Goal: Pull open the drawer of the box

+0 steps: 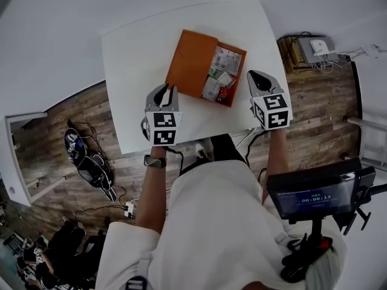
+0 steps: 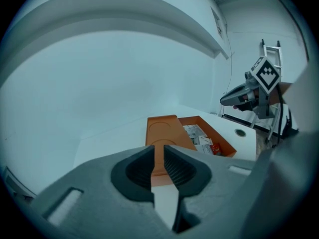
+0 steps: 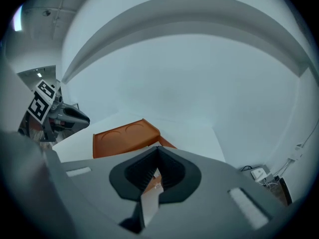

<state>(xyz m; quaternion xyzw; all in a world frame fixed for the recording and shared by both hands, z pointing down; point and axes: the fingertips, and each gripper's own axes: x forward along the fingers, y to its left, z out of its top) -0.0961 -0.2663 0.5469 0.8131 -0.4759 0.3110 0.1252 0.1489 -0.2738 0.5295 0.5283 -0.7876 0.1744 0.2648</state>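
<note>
1. Left tongs (image 1: pixel 167 89), slightly parted and empty, hang just beside the orange box (image 1: pixel 192 62), toward the worktop's (image 1: pixel 139 65) near edge.
2. Right tongs (image 1: pixel 254 77), closed on nothing, hang beside the drawer (image 1: pixel 239 76).
3. Drawer stands pulled out at mid-worktop, packets (image 1: pixel 221 71) inside.

light: bright, even | shadows: soft | gripper views: bluish cast, fisheye bending, dark corners | blur: slight
</note>
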